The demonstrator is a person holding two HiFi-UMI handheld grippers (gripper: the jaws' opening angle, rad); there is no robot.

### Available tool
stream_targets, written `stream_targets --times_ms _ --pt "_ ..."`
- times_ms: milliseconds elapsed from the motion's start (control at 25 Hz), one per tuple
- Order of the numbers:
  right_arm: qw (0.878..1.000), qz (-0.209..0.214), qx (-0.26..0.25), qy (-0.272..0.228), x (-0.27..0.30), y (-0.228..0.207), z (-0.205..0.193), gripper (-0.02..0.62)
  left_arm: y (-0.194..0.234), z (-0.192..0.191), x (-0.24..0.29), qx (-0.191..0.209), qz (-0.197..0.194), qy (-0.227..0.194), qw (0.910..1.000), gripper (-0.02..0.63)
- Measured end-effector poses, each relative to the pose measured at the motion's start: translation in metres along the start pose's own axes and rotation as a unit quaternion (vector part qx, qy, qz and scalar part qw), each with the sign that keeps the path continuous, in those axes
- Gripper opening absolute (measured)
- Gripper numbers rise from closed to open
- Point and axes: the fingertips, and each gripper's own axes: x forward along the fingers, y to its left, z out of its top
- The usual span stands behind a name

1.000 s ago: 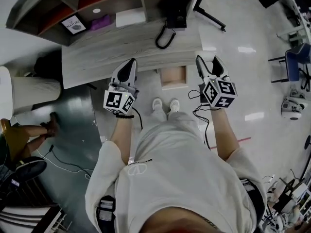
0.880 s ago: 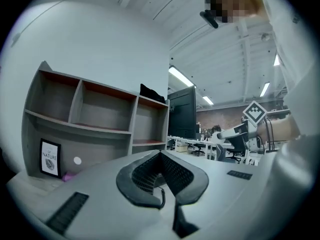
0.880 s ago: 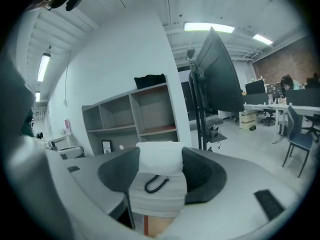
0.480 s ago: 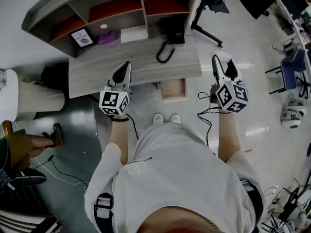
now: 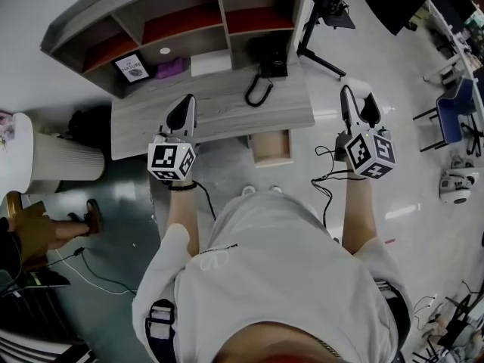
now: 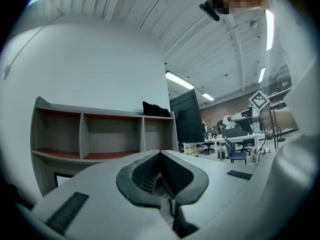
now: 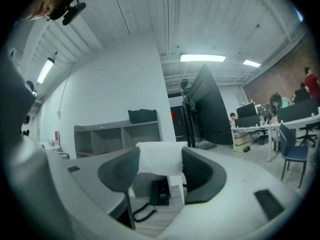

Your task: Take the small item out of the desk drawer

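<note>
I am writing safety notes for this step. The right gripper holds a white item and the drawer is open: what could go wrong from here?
1. The white item is pinched only at the tips of the right gripper, which hangs over the floor beside the desk; a slip would probably drop it there.
2. The drawer stands open under the desk and might be knocked in passing.
</note>
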Motion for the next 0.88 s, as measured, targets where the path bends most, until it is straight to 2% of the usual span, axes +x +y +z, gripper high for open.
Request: stream_targets --times_ms 880 --pt "1.0 -0.012 0.01 -0.026 -0.003 -0.019 0.023 0.255 -0.001 0.023 0.0 0.005 0.012 -0.023 0.9997 -0.002"
